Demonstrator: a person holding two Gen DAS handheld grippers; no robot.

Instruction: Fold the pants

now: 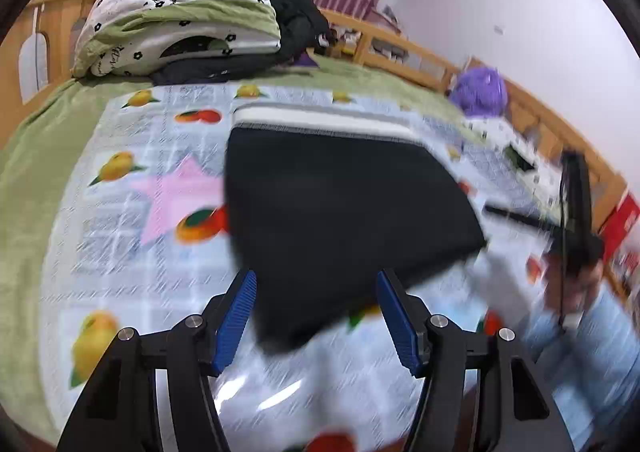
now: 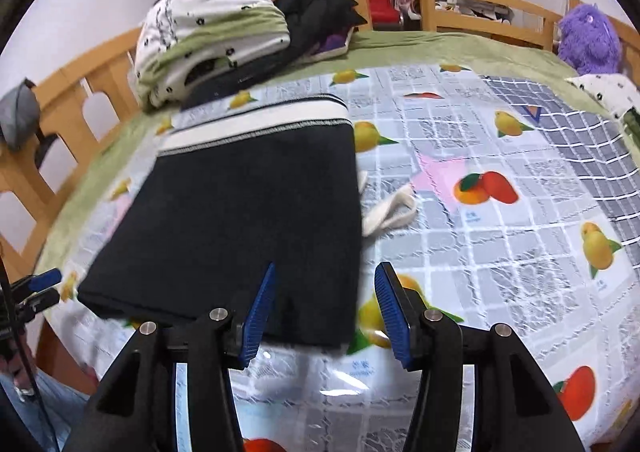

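In the left wrist view, the left gripper (image 1: 316, 312) is wide open and holds nothing. The black pants (image 1: 340, 220) lie flat on the fruit-print sheet (image 1: 132, 180), already a neat rectangle, with the white waistband (image 1: 320, 120) at the far end. The near corner sits just ahead of the blue fingers (image 1: 236, 316). This picture is blurry.

In the right wrist view, the right gripper (image 2: 324, 308) is open too, empty, over the near edge of the pants (image 2: 240, 220). It looks like one more fold is left. Next, both grippers need to pinch the near edge and carry it up to the waistband (image 2: 260, 120).

Only this view shows the white drawstring (image 2: 390, 212) poking out beside the pants, and the left gripper (image 2: 38, 288) at the bed's edge.
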